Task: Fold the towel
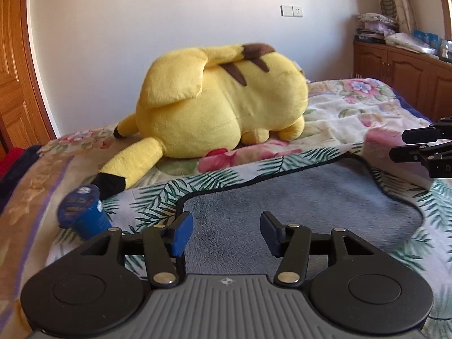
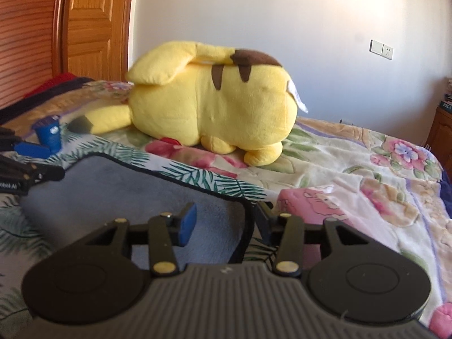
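The towel (image 1: 296, 197) lies on the bed, showing its grey-blue back with a dark hem and a palm-leaf print along the border. It also shows in the right wrist view (image 2: 118, 197). My left gripper (image 1: 226, 233) is open just above the towel's near left part, with nothing between the fingers. My right gripper (image 2: 226, 223) is open over the towel's right edge, and the dark hem runs between its fingers. The right gripper shows at the right edge of the left wrist view (image 1: 423, 144). The left gripper shows at the left edge of the right wrist view (image 2: 25, 161).
A big yellow plush toy (image 1: 223, 104) lies on the floral blanket (image 1: 353, 113) behind the towel. A small blue cup (image 1: 84, 212) stands left of the towel. A pink folded cloth (image 2: 316, 206) lies right of it. A wooden cabinet (image 1: 401, 70) stands at far right.
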